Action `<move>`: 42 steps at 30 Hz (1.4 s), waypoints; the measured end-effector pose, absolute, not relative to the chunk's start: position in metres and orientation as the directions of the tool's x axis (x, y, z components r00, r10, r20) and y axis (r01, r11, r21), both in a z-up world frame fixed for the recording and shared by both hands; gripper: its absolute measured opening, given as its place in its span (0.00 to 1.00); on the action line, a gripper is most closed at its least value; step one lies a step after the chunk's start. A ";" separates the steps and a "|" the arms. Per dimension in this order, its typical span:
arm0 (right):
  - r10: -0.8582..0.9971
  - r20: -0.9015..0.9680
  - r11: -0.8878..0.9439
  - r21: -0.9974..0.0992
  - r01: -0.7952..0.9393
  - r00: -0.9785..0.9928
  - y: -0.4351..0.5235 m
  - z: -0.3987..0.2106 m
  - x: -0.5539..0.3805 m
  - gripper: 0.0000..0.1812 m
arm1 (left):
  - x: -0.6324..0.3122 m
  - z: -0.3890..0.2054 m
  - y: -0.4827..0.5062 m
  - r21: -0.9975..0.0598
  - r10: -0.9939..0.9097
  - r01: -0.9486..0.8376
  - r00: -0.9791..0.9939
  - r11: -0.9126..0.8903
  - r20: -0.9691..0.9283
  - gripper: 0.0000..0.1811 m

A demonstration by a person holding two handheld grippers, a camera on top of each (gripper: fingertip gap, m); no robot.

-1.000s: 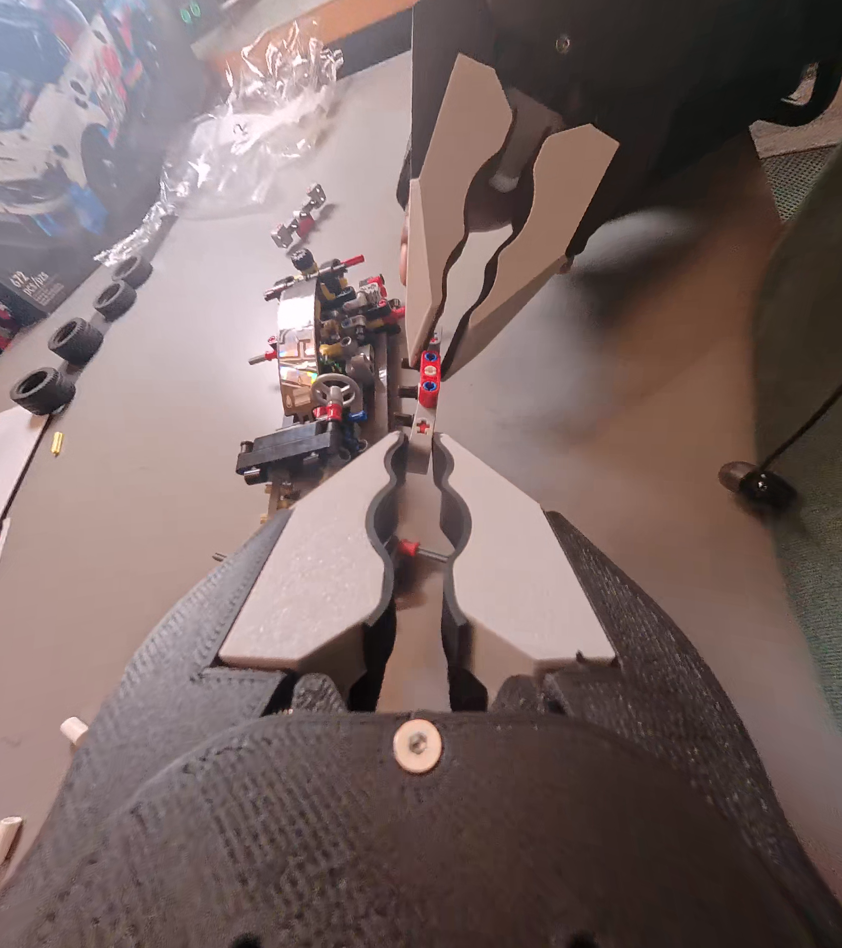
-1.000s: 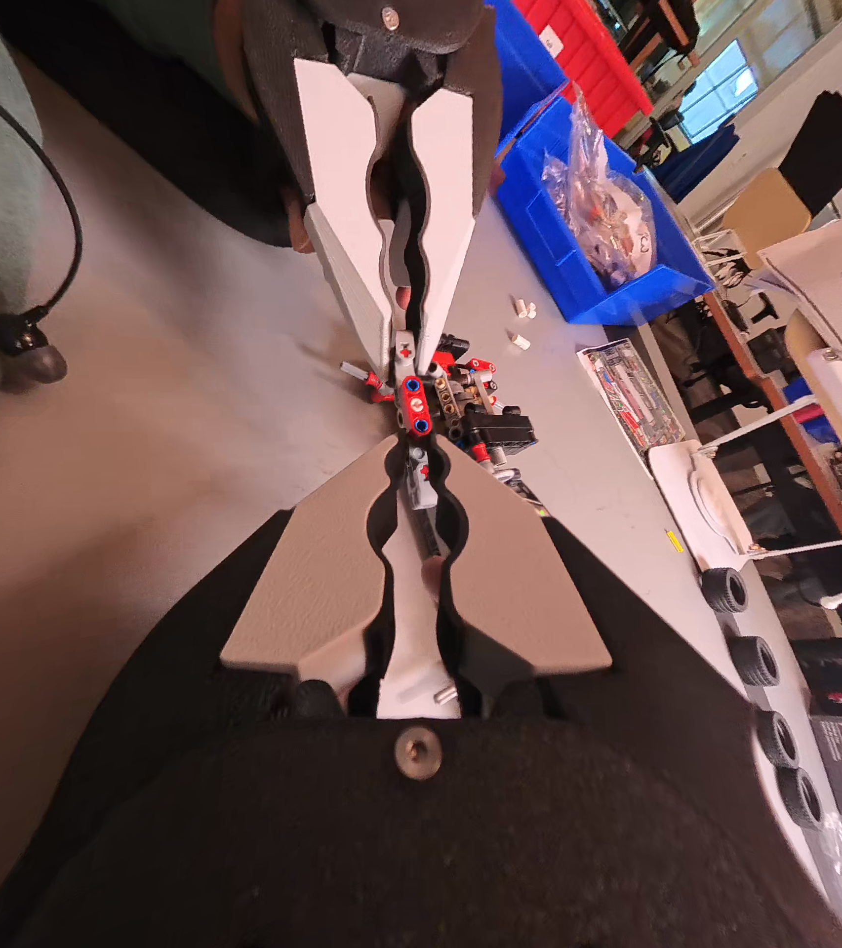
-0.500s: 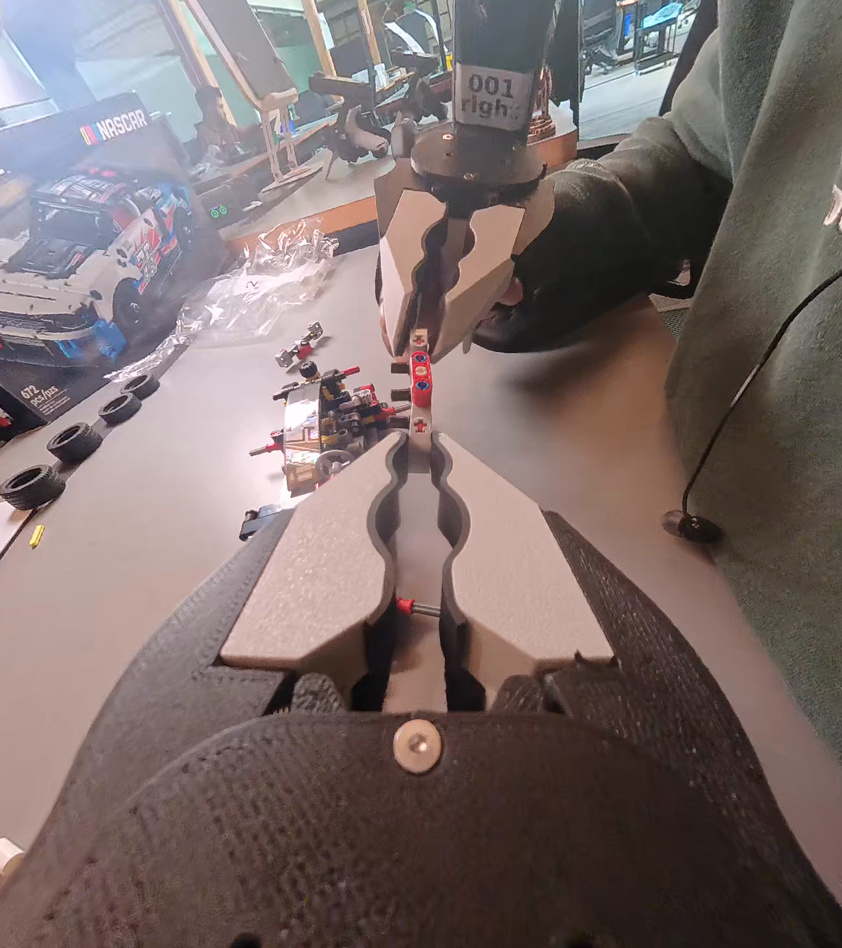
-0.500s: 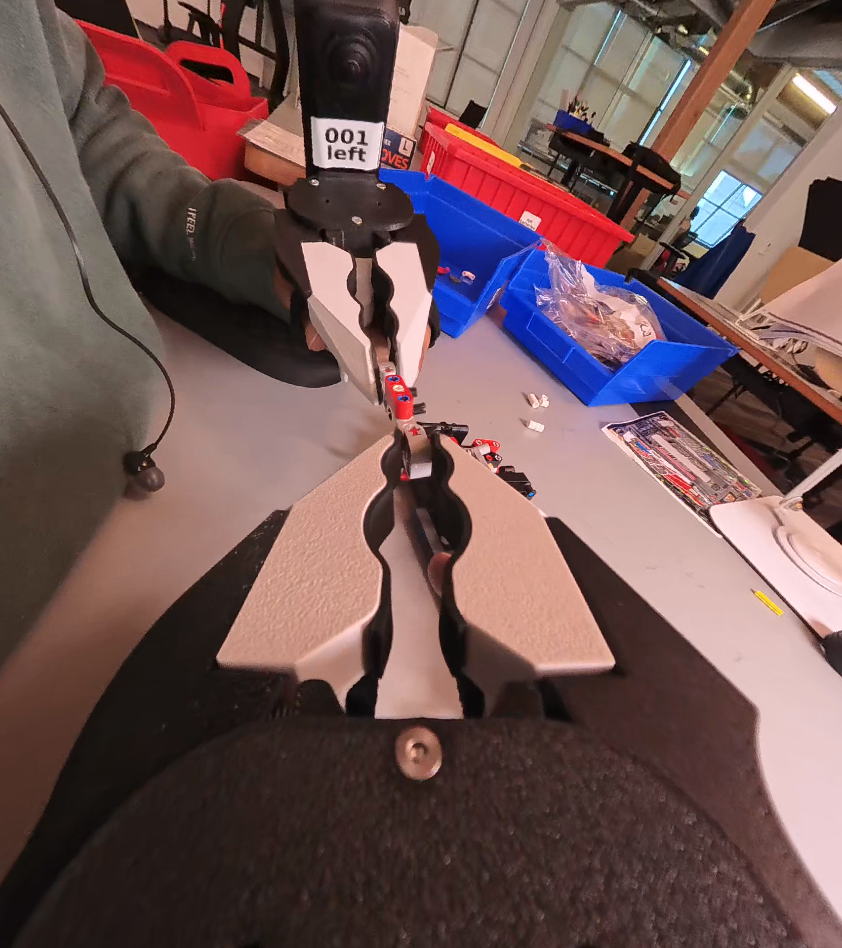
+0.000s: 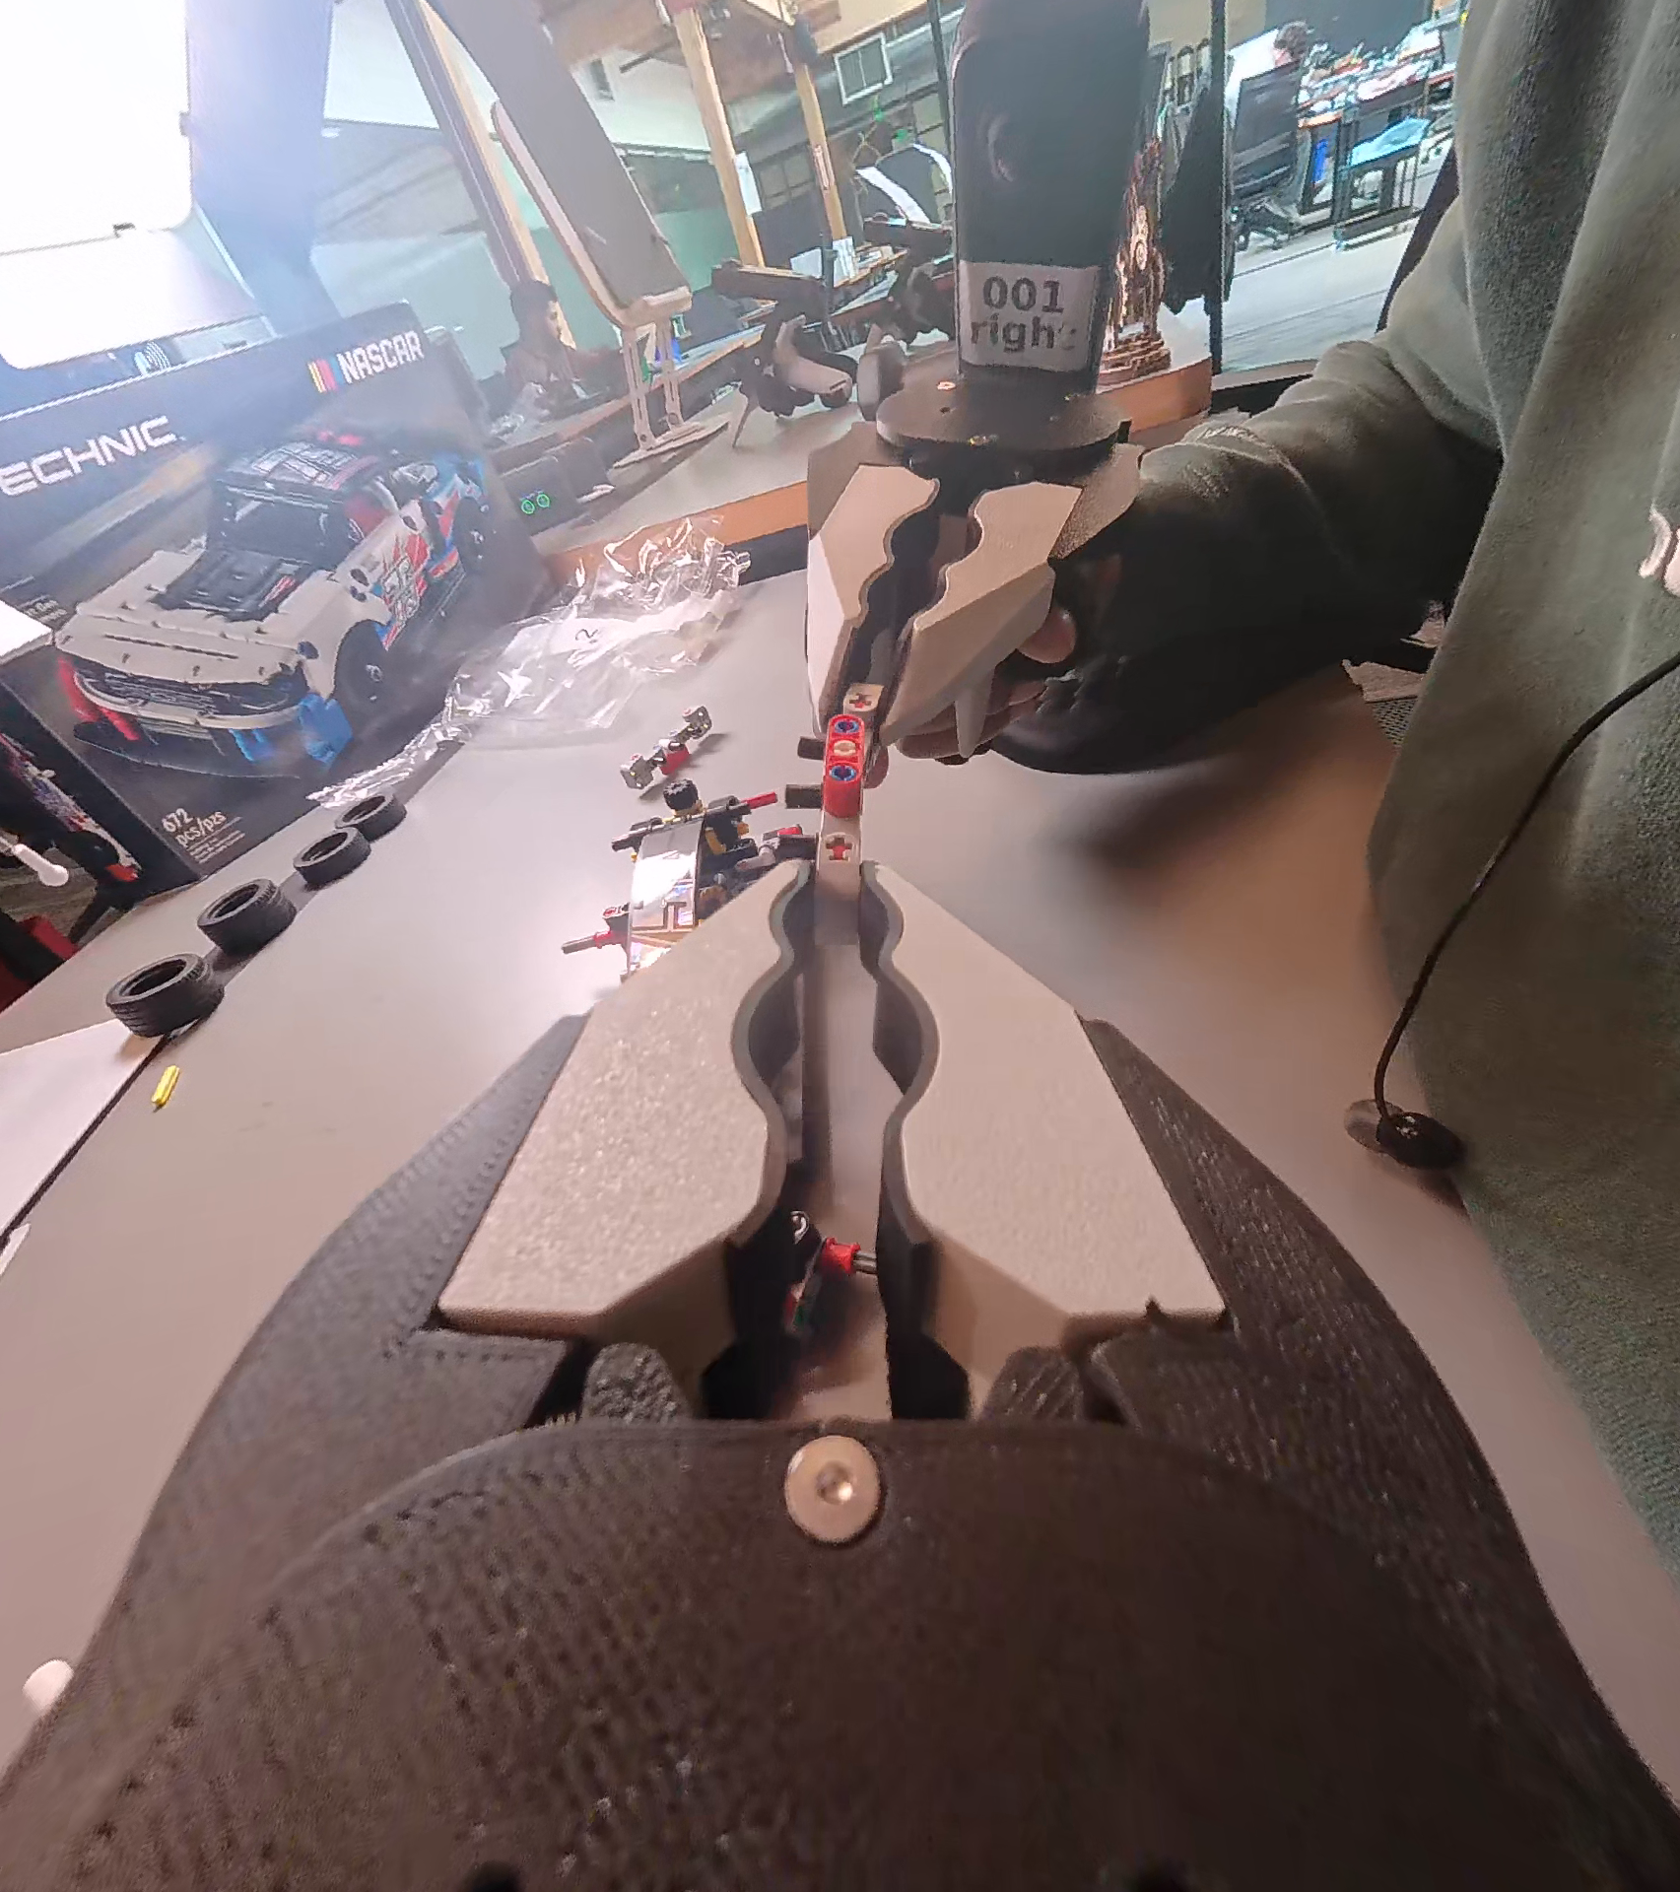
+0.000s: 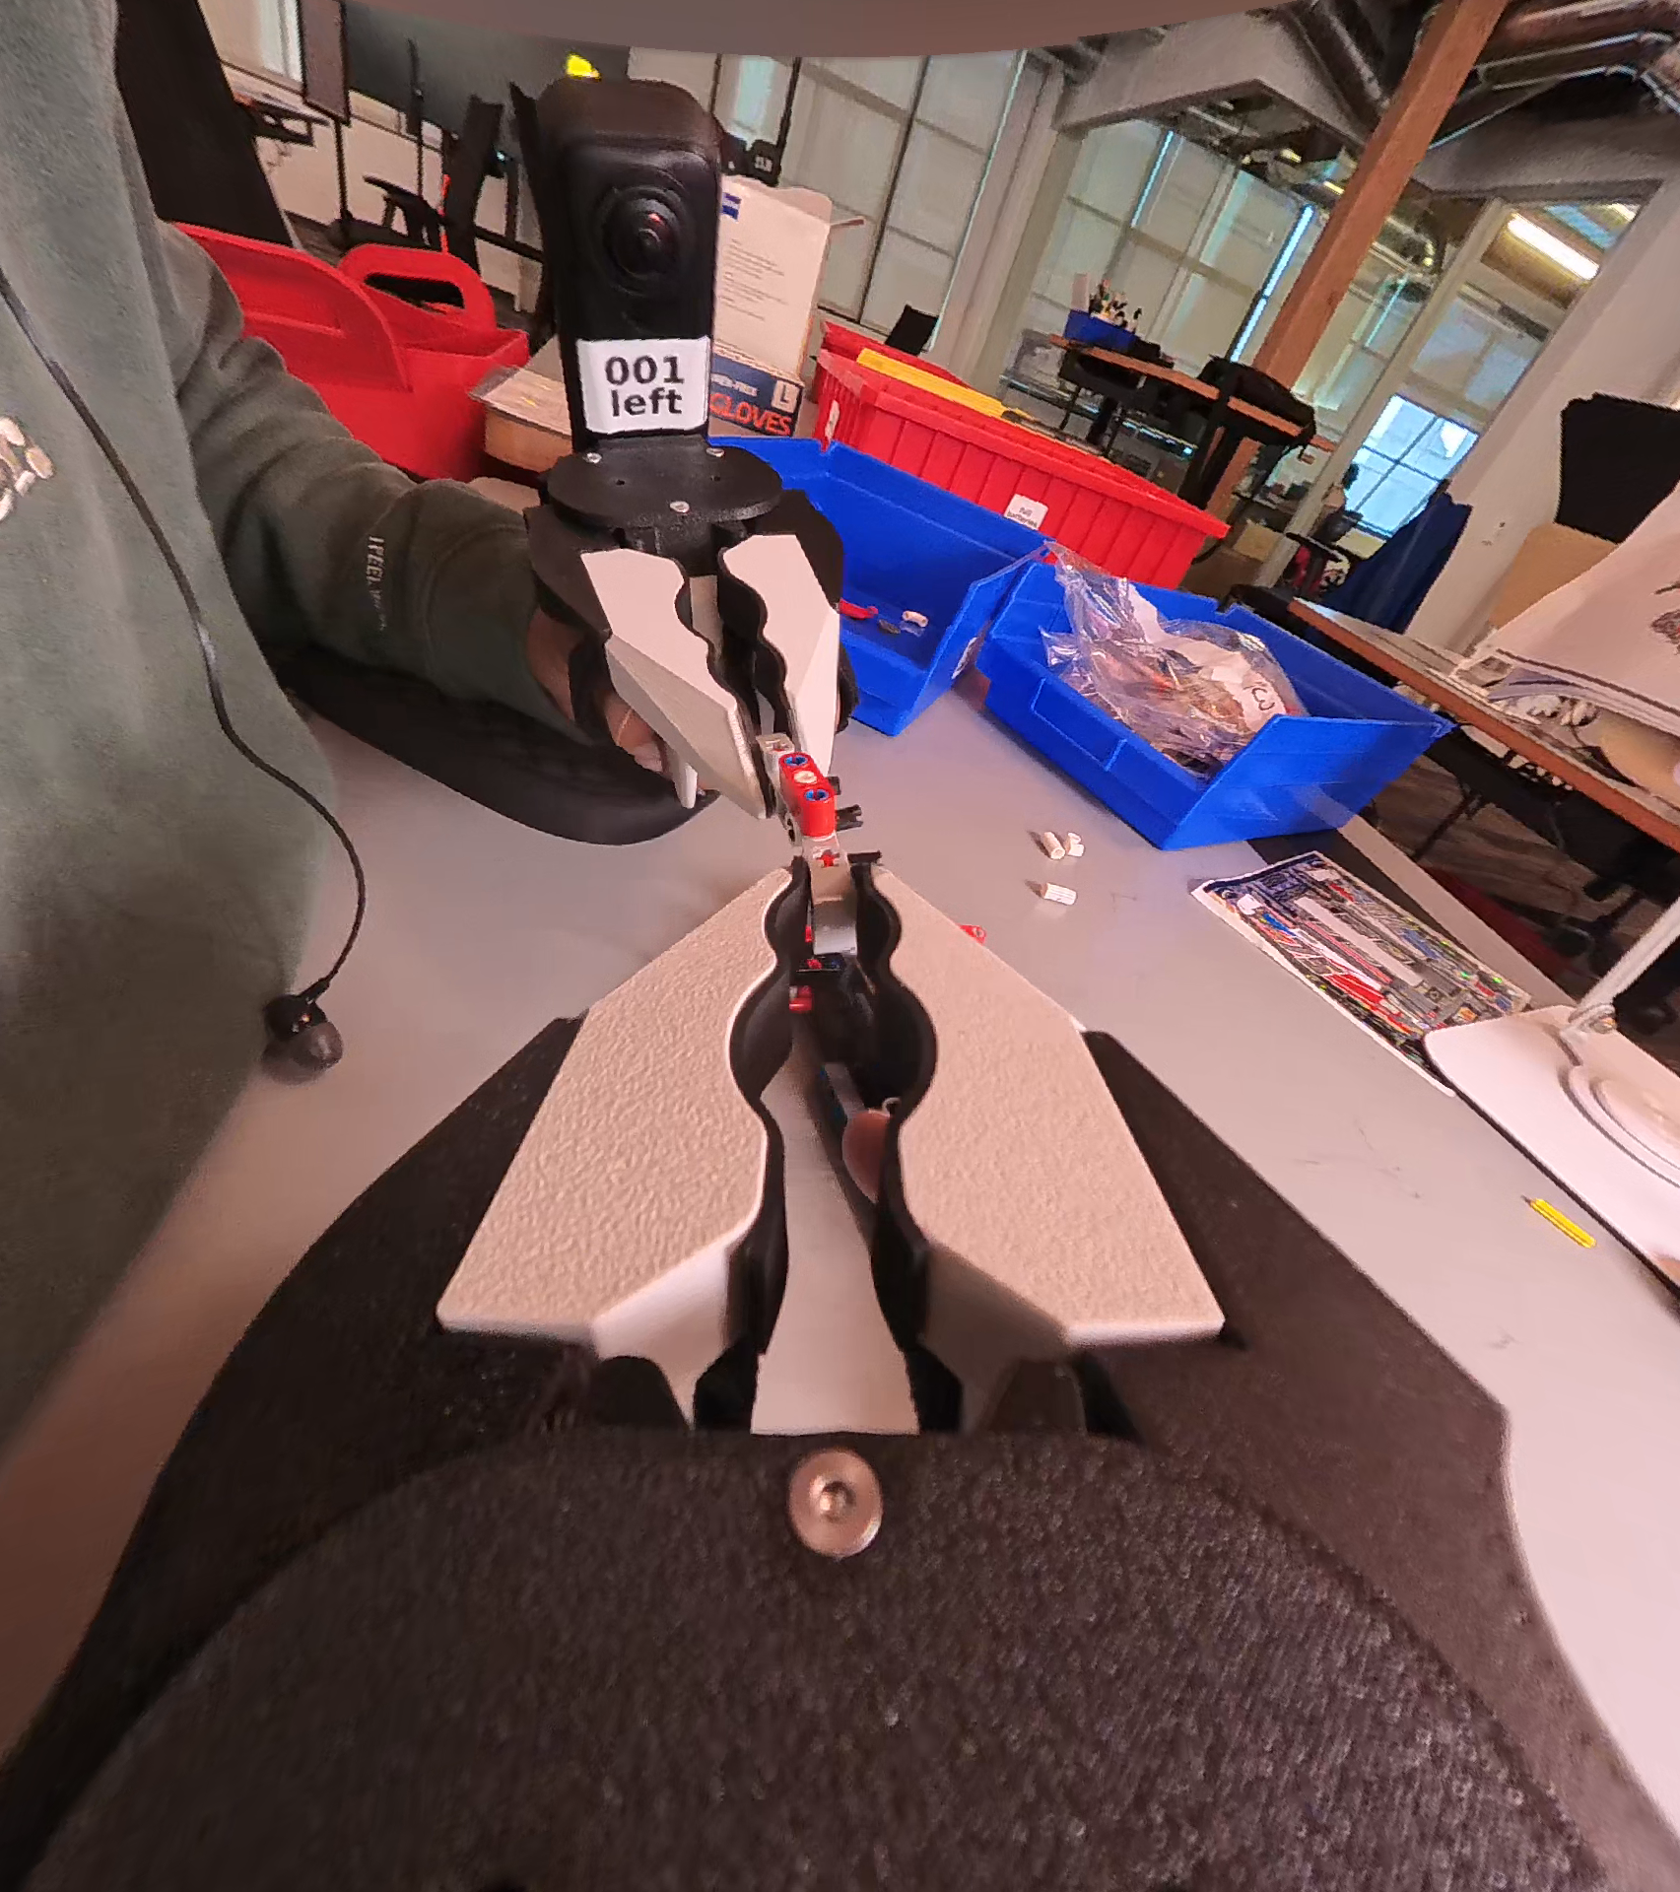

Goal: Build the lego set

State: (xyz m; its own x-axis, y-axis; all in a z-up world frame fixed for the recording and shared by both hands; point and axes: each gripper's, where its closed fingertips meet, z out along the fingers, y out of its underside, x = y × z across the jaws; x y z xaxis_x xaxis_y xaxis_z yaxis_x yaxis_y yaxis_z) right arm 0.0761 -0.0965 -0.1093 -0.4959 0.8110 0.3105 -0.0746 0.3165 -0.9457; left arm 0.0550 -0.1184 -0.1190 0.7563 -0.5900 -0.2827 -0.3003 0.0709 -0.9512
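Note:
A short grey beam with a red connector point(image 5: 842, 763) in its middle is held in the air between both grippers. My left gripper point(image 5: 837, 872) is shut on the near end of the beam. My right gripper point(image 5: 861, 706) is shut on the far end. In the right wrist view the red connector point(image 6: 808, 794) sits between my right gripper point(image 6: 830, 878) and my left gripper point(image 6: 780, 783). The partly built chassis point(image 5: 677, 870) lies on the grey table point(image 5: 405, 1024) below and left of the beam, partly hidden by my left fingers.
Several black tyres point(image 5: 247, 911) line the table's left edge by the set's box point(image 5: 231, 573) and an empty plastic bag point(image 5: 600, 645). A small sub-assembly point(image 5: 672, 753) lies past the chassis. Blue bins point(image 6: 1214, 717), white pins point(image 6: 1056, 870) and a printed sheet point(image 6: 1358, 952) are on the other side. A person's green sleeve point(image 5: 1583, 614) is close. The left gripper's tips are roughly 4 centimeters from the right gripper's.
Both grippers have lifted the beam up and away from the chassis and tilted from looking down to looking level across the table. Both stay shut on the beam.

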 end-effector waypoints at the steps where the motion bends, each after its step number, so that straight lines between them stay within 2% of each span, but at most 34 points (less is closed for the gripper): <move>1: 0.807 0.306 0.313 -0.947 -0.074 -0.505 -0.097 -0.109 0.077 0.04 | 0.055 -0.119 -0.118 -0.951 -0.590 -0.301 0.756 0.072 -0.284 0.03; 13: 0.704 0.261 0.301 -0.952 -0.055 -0.661 -0.107 -0.116 0.093 0.03 | 0.070 -0.123 -0.128 -0.951 -0.680 -0.297 0.681 0.080 -0.271 0.03; 42: 0.689 0.271 0.301 -0.951 -0.075 -0.673 -0.109 -0.111 0.097 0.03 | 0.073 -0.117 -0.131 -0.953 -0.696 -0.281 0.663 0.109 -0.275 0.03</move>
